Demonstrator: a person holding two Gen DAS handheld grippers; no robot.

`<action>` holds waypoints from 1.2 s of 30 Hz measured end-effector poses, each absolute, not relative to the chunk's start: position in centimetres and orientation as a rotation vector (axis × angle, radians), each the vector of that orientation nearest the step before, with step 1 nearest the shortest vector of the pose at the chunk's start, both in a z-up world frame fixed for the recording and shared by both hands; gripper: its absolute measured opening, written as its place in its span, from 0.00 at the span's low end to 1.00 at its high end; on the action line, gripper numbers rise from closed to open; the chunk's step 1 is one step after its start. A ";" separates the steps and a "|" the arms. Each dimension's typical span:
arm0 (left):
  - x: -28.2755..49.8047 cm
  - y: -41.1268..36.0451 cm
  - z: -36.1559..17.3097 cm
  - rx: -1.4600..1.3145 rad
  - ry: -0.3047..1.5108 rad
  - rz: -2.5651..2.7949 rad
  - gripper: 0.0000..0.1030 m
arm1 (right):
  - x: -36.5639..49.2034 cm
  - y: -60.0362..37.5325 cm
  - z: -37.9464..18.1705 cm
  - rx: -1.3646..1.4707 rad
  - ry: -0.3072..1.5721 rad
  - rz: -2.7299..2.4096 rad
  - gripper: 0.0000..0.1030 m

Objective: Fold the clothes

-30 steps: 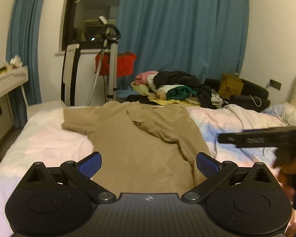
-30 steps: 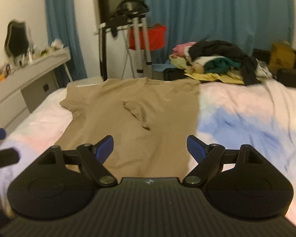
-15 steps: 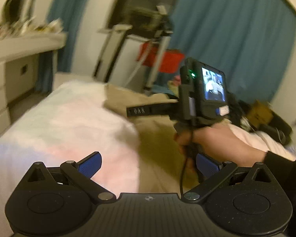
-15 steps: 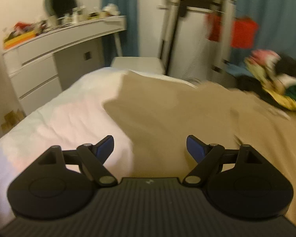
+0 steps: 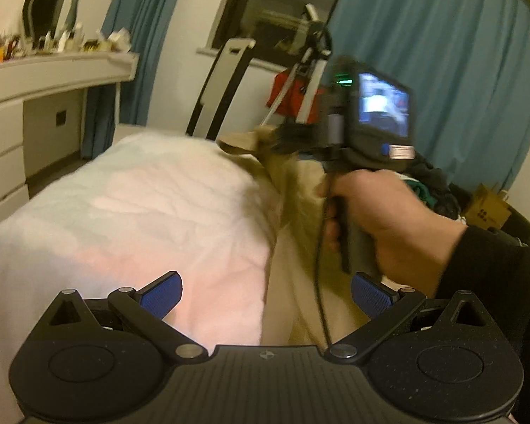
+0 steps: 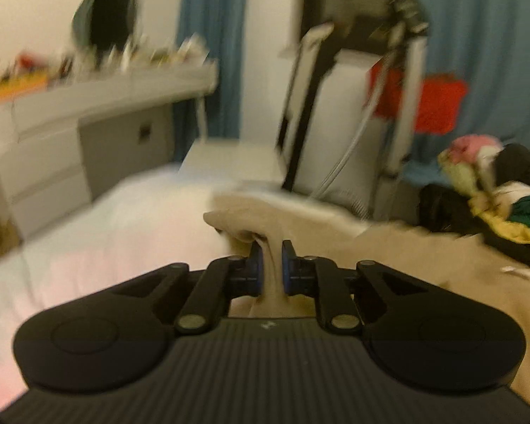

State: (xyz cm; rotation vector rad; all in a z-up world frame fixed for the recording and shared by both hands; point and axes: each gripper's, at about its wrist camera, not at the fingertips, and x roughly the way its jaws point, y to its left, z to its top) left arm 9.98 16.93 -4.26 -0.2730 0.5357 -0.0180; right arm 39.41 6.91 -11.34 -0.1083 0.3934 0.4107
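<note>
**A:** Where's the garment, and who has it?

**B:** The tan shirt (image 6: 388, 247) lies on the bed (image 5: 130, 212), toward its right half, with bare white bedding to the left. The right tongs (image 6: 272, 265) are clamped together on a bunched bit of its left edge, lifted a little off the bedding. I can't tell whether that bit is a sleeve or a shoulder; the view is blurred.

**A:** And the other one?

**B:** The left tongs (image 5: 265, 291) stand wide apart at the near end of the bed, over the bedding and the shirt's near edge, holding nothing. From there you see the right hand (image 5: 381, 219) gripping its handle.

**A:** So how far along?

**B:** Early, I'd judge. One fold is starting; the shirt isn't a tidy packet yet. The pile of clothes (image 6: 494, 194) at the far right looks unfolded, so most of the work remains.
</note>
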 end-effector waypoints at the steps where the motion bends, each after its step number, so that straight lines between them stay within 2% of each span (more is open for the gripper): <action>1: 9.8 16.7 -4.1 -0.272 0.525 -0.028 1.00 | 39.1 5.4 -10.7 -0.074 0.363 0.383 0.12; 6: 8.8 15.6 -3.1 -0.275 0.496 -0.085 1.00 | 37.9 -3.6 -9.4 0.084 0.272 0.198 0.12; 14: 9.5 12.2 -5.0 -0.229 0.593 -0.152 1.00 | 37.9 -16.3 -16.8 0.358 0.416 -0.060 0.12; 17: 10.3 11.0 -6.0 -0.194 0.611 -0.158 1.00 | 38.4 -17.3 -19.2 0.368 0.460 -0.045 0.14; 21: 11.1 9.6 -6.7 -0.139 0.615 -0.150 1.00 | 38.7 -16.7 -19.1 0.380 0.468 -0.022 0.17; 22: 11.2 9.2 -6.8 -0.126 0.615 -0.148 1.00 | 38.9 -16.8 -19.0 0.381 0.484 -0.013 0.22; 24: 11.5 8.6 -6.8 -0.106 0.616 -0.147 1.00 | 38.9 -16.9 -18.5 0.390 0.515 0.020 0.45; 25: 11.6 8.5 -6.8 -0.096 0.614 -0.147 1.00 | 38.5 -17.0 -18.0 0.397 0.517 0.040 0.62; 26: 11.6 8.3 -6.7 -0.087 0.609 -0.149 1.00 | 37.9 -17.2 -17.5 0.404 0.515 0.060 0.73; 28: 11.1 8.1 -6.4 -0.070 0.593 -0.157 1.00 | 36.2 -17.2 -16.0 0.390 0.500 0.067 0.78; 36: 8.2 6.8 -4.1 0.004 0.505 -0.159 1.00 | 24.9 -17.7 -9.3 0.325 0.436 0.052 0.78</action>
